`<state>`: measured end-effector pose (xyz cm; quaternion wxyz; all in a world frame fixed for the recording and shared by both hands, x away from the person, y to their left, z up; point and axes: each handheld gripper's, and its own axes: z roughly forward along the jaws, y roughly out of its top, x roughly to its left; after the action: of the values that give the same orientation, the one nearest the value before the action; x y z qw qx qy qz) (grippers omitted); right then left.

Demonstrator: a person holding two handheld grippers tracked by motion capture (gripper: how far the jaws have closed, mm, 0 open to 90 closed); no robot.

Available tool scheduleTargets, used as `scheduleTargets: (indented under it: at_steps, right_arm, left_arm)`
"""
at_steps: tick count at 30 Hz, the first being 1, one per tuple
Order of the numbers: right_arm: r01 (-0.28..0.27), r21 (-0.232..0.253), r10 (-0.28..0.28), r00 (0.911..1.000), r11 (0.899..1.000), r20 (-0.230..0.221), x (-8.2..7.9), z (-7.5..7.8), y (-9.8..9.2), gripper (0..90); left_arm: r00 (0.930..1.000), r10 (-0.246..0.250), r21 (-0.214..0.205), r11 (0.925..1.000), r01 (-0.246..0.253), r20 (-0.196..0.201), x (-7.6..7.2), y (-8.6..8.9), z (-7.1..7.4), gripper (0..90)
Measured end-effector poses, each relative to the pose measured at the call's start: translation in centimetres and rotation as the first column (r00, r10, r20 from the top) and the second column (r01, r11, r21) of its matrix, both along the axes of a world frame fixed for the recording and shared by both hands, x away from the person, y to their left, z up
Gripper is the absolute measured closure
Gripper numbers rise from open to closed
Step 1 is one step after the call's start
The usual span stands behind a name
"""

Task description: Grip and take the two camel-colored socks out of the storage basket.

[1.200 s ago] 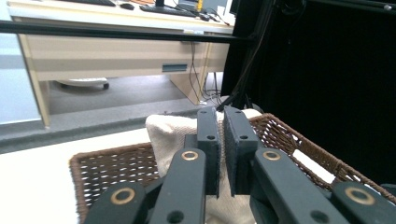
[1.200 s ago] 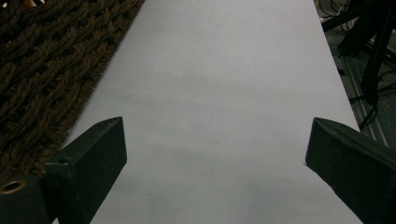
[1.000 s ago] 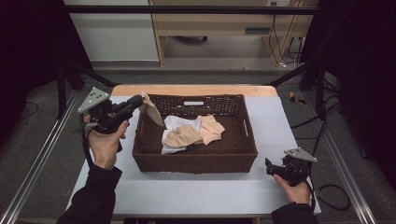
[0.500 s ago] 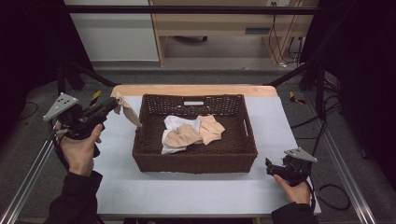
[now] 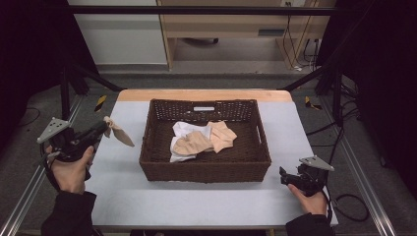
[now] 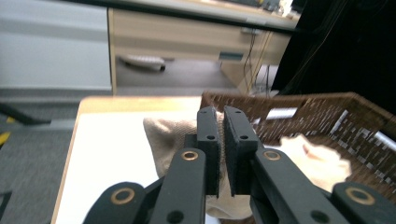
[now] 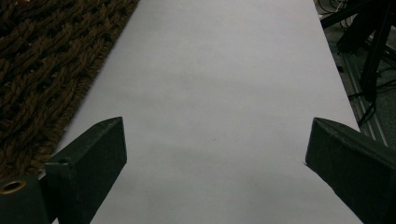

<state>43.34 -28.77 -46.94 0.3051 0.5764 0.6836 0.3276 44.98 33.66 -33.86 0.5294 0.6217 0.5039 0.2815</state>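
My left gripper [image 5: 104, 127] is shut on a beige sock [image 5: 120, 135], which dangles over the white table to the left of the brown wicker basket [image 5: 204, 169]. In the left gripper view the jaws [image 6: 223, 135] pinch the beige sock [image 6: 163, 135] with the basket [image 6: 327, 112] behind on the right. Inside the basket lie a peach sock [image 5: 216, 136] and a white sock [image 5: 183, 129]. My right gripper [image 5: 283, 176] rests on the table at the basket's front right corner, open, with nothing between its jaws [image 7: 215, 154].
The white table top [image 5: 196, 201] has bare room in front of the basket and on both sides. A wooden strip [image 5: 206, 95] edges the far side. Metal frame rails [image 5: 19, 206] run along the table's left and right; cables [image 5: 351, 206] lie on the floor at right.
My left gripper has carried the beige sock leftward and down, from over the basket's left rim to over the table beside it. The right gripper has not moved.
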Motion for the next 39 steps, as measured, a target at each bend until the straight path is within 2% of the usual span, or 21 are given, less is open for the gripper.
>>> scheduleTargets:
  at_steps: [1, 2, 4, 5, 8, 11, 12, 13, 14, 15, 17, 19, 22, 23, 26, 29, 32, 33, 34, 38, 39]
  right_arm:
    - [0.0, 0.0, 0.0, 1.0, 1.0, 0.0, 0.0, 0.0, 0.0, 5.6]
    - [0.0, -0.001, 0.0, 1.0, 1.0, 0.001, 0.0, 0.0, 0.0, 5.6]
    - [0.001, 0.0, -0.001, 1.0, 1.0, -0.003, 0.0, 0.0, 0.0, 5.6]
    - [0.0, -0.001, 0.0, 1.0, 1.0, -0.001, 0.0, 0.0, 0.0, 5.6]
    - [0.0, -0.003, 0.0, 1.0, 1.0, -0.001, 0.0, 0.0, 0.0, 5.6]
    - [-0.008, -0.004, 0.008, 1.0, 1.0, 0.0, -0.1, 0.0, 0.0, 5.7]
    - [-0.01, -0.005, 0.01, 1.0, 1.0, 0.002, -0.1, 0.0, 0.0, 5.7]
    - [-0.012, -0.006, 0.012, 0.9999, 1.0, 0.003, -0.1, 0.0, 0.0, 5.7]
    - [-0.013, -0.005, 0.013, 0.9999, 1.0, 0.003, -0.1, 0.0, 0.0, 5.8]
    - [-0.013, -0.005, 0.013, 0.9999, 1.0, 0.003, -0.1, 0.0, 0.0, 5.8]
    - [-0.013, -0.003, 0.013, 0.9999, 1.0, 0.0, -0.1, 0.0, 0.1, 5.8]
    - [-0.014, -0.004, 0.014, 0.9999, 1.0, -0.001, -0.1, 0.0, 0.1, 5.8]
    - [-0.014, -0.004, 0.014, 0.9999, 1.0, -0.002, -0.2, 0.0, 0.1, 5.8]
    - [-0.015, -0.004, 0.015, 0.9999, 1.0, 0.0, -0.2, 0.0, 0.1, 5.8]
    - [-0.016, -0.005, 0.016, 0.9999, 1.0, -0.002, -0.2, 0.0, 0.1, 5.8]
    - [-0.017, -0.002, 0.017, 0.9999, 1.0, -0.001, -0.2, 0.0, 0.1, 5.8]
    - [-0.017, -0.003, 0.017, 0.9999, 1.0, -0.001, -0.2, 0.1, 0.1, 5.8]
    - [-0.017, -0.003, 0.017, 0.9999, 1.0, -0.001, -0.2, 0.1, 0.1, 5.8]
    - [-0.016, -0.005, 0.016, 0.9999, 1.0, 0.002, -0.2, 0.1, 0.0, 5.8]
    - [-0.013, -0.003, 0.013, 0.9999, 1.0, 0.003, -0.2, 0.1, 0.0, 5.8]
    - [-0.014, -0.003, 0.014, 0.9999, 1.0, 0.003, -0.2, 0.1, 0.0, 5.8]
  left_arm:
    - [1.0, 0.0, 0.0, 1.0, 0.0, 0.0, 0.0, 0.0, 0.0, 84.8]
    - [0.9998, 0.011, -0.009, 0.9999, -0.011, -0.019, 0.1, 0.4, -1.2, 84.8]
    - [0.9993, 0.013, -0.005, 0.9999, -0.013, -0.035, 0.2, 0.5, -1.6, 84.8]
    - [0.998, 0.025, 0.021, 0.9995, -0.024, -0.058, 0.5, 0.6, -2.3, 84.8]
    - [0.9961, 0.027, 0.036, 0.9991, -0.024, -0.084, 0.6, 0.5, -3.1, 84.7]
    - [0.9877, 0.036, 0.068, 0.9973, -0.026, -0.152, 1.2, 0.3, -4.9, 84.7]
    - [0.9877, 0.036, 0.068, 0.9973, -0.026, -0.152, 1.2, 0.3, -4.9, 84.7]
    - [0.9817, 0.043, 0.102, 0.9945, -0.024, -0.186, 1.5, 0.1, -5.9, 84.6]
    - [0.9795, 0.048, 0.116, 0.993, -0.025, -0.196, 1.5, 0.0, -6.1, 84.6]
    - [0.9795, 0.048, 0.116, 0.993, -0.025, -0.196, 1.5, 0.0, -6.1, 84.5]
    - [0.9687, 0.051, 0.148, 0.9889, -0.015, -0.243, 1.8, -0.3, -7.3, 84.4]
    - [0.966, 0.051, 0.158, 0.9874, -0.011, -0.253, 1.9, -0.4, -7.6, 84.3]
    - [0.95, 0.05, 0.197, 0.9804, 0.012, -0.308, 2.4, -0.7, -8.8, 83.1]
    - [0.9447, 0.048, 0.201, 0.9794, 0.02, -0.324, 2.5, -0.7, -9.0, 80.6]
    - [0.942, 0.055, 0.212, 0.977, 0.018, -0.331, 2.6, -0.6, -9.4, 76.3]
    - [0.9339, 0.057, 0.213, 0.9767, 0.021, -0.353, 2.7, -0.4, -10.0, 62.4]
    - [0.9362, 0.065, 0.224, 0.9745, 0.015, -0.345, 2.7, -0.4, -10.0, 56.8]
    - [0.9394, 0.063, 0.227, 0.9738, 0.016, -0.337, 2.6, -0.3, -9.8, 56.8]
    - [0.9471, 0.065, 0.24, 0.9707, 0.013, -0.314, 2.5, -0.3, -9.5, 52.3]
    - [0.9486, 0.05, 0.218, 0.9756, 0.021, -0.313, 2.2, -0.3, -8.6, 52.0]
    - [0.9568, 0.054, 0.224, 0.9744, 0.012, -0.286, 1.9, -0.2, -8.0, 51.7]
